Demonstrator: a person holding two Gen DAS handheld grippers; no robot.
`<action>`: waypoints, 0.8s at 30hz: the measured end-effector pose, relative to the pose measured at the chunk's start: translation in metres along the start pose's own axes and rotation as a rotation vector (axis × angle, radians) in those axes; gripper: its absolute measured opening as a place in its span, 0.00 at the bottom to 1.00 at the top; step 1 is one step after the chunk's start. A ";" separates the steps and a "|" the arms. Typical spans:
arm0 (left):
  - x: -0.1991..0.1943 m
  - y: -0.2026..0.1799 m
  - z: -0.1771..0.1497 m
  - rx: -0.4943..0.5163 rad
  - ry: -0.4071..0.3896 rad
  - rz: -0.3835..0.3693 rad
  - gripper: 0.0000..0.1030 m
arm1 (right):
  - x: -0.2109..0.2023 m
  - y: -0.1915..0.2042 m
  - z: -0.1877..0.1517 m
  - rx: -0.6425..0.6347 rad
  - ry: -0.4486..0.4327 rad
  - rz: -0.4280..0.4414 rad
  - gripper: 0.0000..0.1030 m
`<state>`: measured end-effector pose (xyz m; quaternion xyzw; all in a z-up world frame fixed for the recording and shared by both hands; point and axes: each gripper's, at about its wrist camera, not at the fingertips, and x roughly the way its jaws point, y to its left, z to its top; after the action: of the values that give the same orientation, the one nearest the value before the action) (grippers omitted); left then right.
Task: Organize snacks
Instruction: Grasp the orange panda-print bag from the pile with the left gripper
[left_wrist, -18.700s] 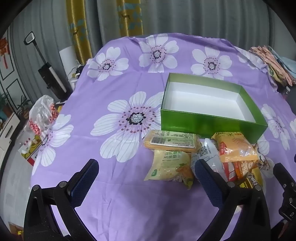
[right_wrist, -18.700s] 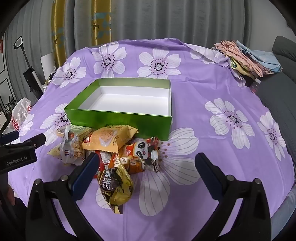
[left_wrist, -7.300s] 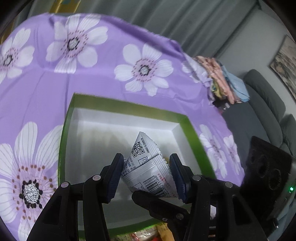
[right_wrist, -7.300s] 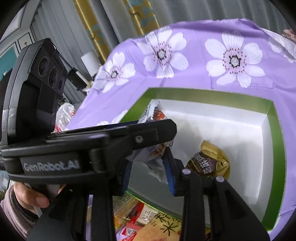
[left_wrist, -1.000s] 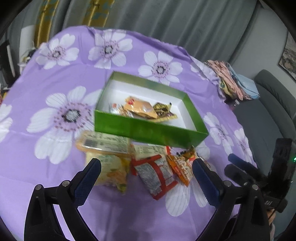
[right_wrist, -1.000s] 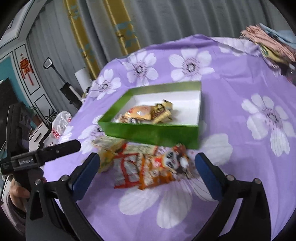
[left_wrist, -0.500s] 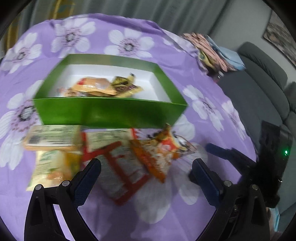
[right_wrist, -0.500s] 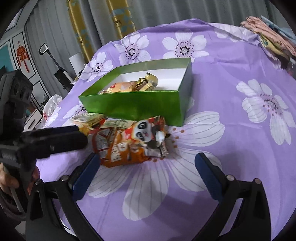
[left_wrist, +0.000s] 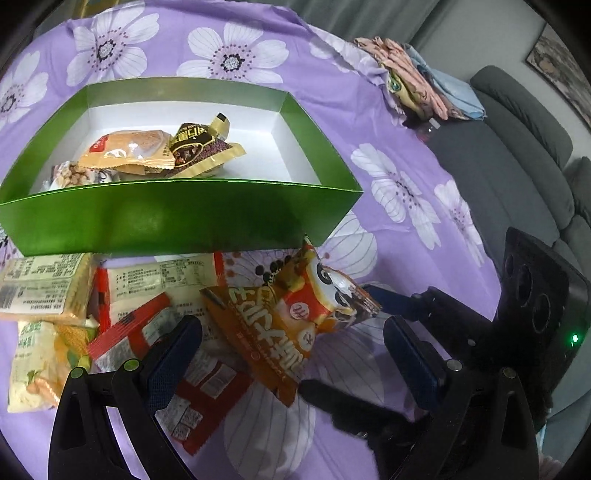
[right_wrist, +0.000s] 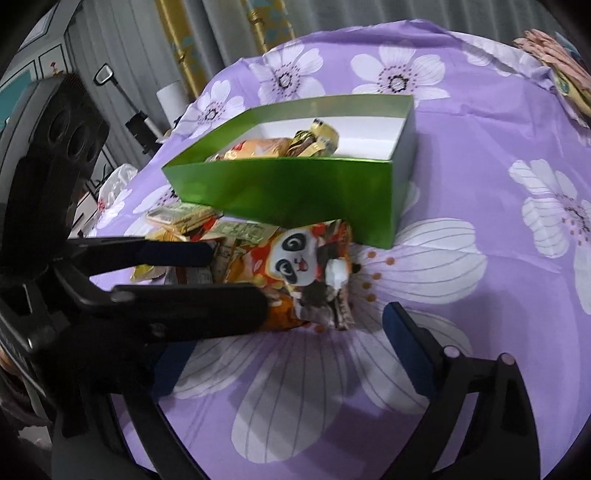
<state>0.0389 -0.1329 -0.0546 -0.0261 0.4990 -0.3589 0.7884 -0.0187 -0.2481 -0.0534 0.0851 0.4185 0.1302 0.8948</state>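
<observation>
A purple cloth (left_wrist: 314, 74) printed with white flowers covers the table; grey curtains (right_wrist: 332, 18) hang behind, a grey sofa (left_wrist: 517, 155) stands at one side, and folded cloths (left_wrist: 417, 88) lie at the table's far edge.

Left gripper (left_wrist: 291, 345): angled steeply down, jaws wide apart and holding nothing. Between and just ahead of its fingers lie an orange panda packet (left_wrist: 291, 314) and a red-and-white packet (left_wrist: 162, 354). Outside its left finger lie a pale cracker pack (left_wrist: 40, 284) and a yellow-green packet (left_wrist: 33, 362). Beyond the jaws stands the green box (left_wrist: 177, 218), its white inside holding an orange bag (left_wrist: 129, 147), a brown-and-gold wrapper (left_wrist: 195, 144) and a packet of nuts (left_wrist: 74, 177).

Right gripper (right_wrist: 280, 354): also tilted downward, jaws wide but just now narrowing a little, nothing gripped. The panda packet (right_wrist: 306, 269) lies just ahead of its fingers, untouched, with the box (right_wrist: 288, 188) beyond.

The left gripper crosses the right view at left; its fingers flank the packets.

Packet lettering is in Chinese characters; the pale pack bears a printed label, too small to read.
</observation>
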 end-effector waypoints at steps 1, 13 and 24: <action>0.001 0.000 0.001 -0.001 0.004 -0.001 0.96 | 0.002 0.001 0.001 -0.006 0.004 0.004 0.91; 0.011 0.003 0.001 0.004 0.010 -0.025 0.80 | 0.010 0.003 0.004 0.000 0.002 0.032 0.63; -0.002 0.003 -0.009 0.010 -0.012 -0.059 0.71 | -0.006 0.020 0.003 -0.047 -0.073 0.017 0.42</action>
<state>0.0330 -0.1272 -0.0587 -0.0391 0.4913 -0.3846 0.7805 -0.0239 -0.2308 -0.0420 0.0722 0.3816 0.1446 0.9101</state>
